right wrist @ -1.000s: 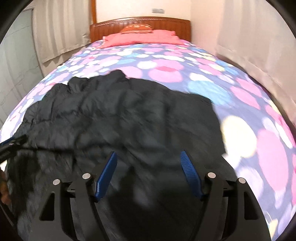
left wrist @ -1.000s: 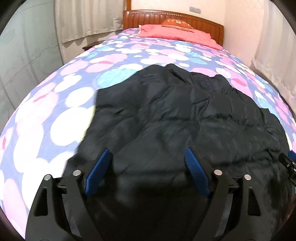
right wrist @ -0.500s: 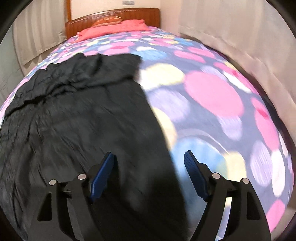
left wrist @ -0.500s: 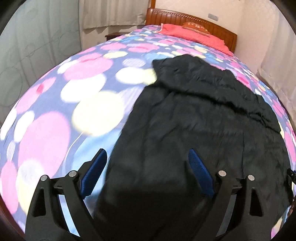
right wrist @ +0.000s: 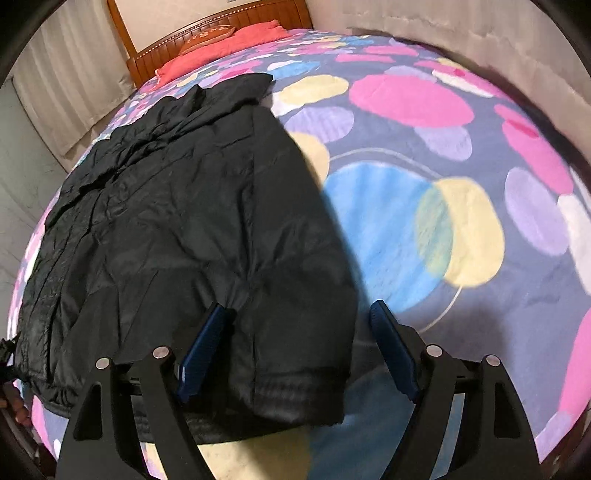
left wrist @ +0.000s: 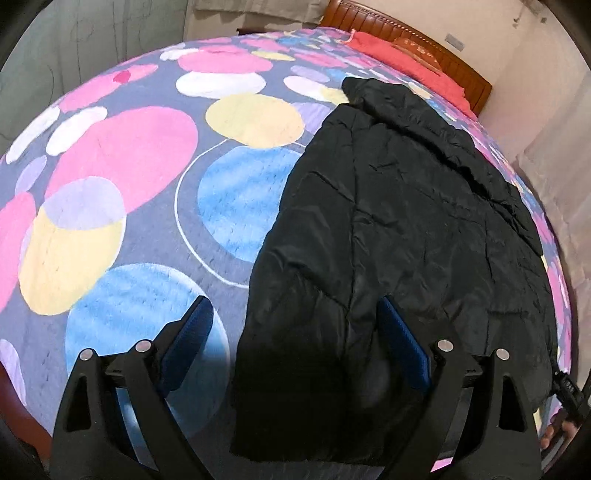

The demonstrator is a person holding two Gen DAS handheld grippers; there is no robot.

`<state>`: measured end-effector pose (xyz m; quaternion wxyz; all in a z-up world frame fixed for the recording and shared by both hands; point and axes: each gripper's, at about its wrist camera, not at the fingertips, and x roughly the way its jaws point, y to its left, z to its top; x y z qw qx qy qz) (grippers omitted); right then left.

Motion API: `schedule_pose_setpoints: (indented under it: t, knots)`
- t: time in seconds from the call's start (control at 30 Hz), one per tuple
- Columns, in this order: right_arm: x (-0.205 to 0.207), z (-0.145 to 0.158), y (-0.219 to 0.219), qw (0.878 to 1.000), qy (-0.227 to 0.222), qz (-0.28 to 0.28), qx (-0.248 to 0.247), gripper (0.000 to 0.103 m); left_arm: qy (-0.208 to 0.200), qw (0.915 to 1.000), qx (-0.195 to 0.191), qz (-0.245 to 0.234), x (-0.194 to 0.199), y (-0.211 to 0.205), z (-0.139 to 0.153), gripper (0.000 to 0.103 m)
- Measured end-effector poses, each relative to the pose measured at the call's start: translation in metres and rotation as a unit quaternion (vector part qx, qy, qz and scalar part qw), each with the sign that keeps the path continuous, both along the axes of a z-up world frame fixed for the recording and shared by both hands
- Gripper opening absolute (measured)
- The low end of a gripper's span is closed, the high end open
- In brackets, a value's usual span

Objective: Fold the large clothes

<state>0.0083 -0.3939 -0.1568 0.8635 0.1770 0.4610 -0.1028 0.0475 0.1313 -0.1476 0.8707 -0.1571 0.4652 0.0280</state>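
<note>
A large black puffer jacket [left wrist: 406,221] lies spread flat on the bed, collar toward the headboard. My left gripper [left wrist: 295,306] hovers open over the jacket's lower left edge, its left finger over the bedspread and its right finger over black fabric. In the right wrist view, the jacket [right wrist: 184,221] fills the left half. My right gripper [right wrist: 298,306] is open over the jacket's lower right corner and hem, with its right finger over the bedspread. Neither gripper's pads press on the cloth.
A bedspread [left wrist: 129,166] with big pink, blue and yellow circles covers the bed. A red pillow [right wrist: 236,40] and a wooden headboard [right wrist: 221,22] are at the far end. Pale curtains [right wrist: 443,22] hang close along the right side. A person's fingers [right wrist: 18,406] show at the near edge.
Both grippers moved apart from the jacket's middle: the left one to its left edge, the right one to its right edge. Both came lower, and their jaws stand a little wider.
</note>
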Motion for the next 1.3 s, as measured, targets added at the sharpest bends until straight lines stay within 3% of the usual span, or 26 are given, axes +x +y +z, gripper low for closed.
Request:
schedule_pose_setpoints:
  t: [0.17,0.3,0.57,0.73,0.93,1.3]
  knots:
    - [-0.001,0.003,0.007,1.000,-0.007,0.009,0.014,0.058,0.001,0.9995,-0.028,-0.014,-0.007,-0.006,-0.002,0.091]
    - [-0.002,0.003,0.013,1.000,-0.010,0.011,0.012,0.052,-0.009,0.9995,-0.025,-0.016,-0.011,-0.011,-0.003,0.089]
    - [-0.004,0.005,0.018,1.000,-0.019,0.015,0.015,0.035,-0.007,0.9998,-0.007,-0.017,-0.013,-0.018,0.001,0.045]
    - [-0.006,0.008,0.019,0.999,-0.026,0.015,0.016,0.030,-0.007,0.9999,-0.006,-0.014,-0.014,-0.017,0.004,0.029]
    - [-0.010,0.011,0.020,0.999,-0.033,0.016,0.024,0.026,-0.017,0.9997,0.002,-0.016,-0.017,-0.020,0.010,0.020]
    - [-0.022,0.023,0.015,0.994,-0.061,0.027,0.083,0.017,-0.049,0.9984,-0.021,-0.019,-0.032,-0.014,0.035,0.013]
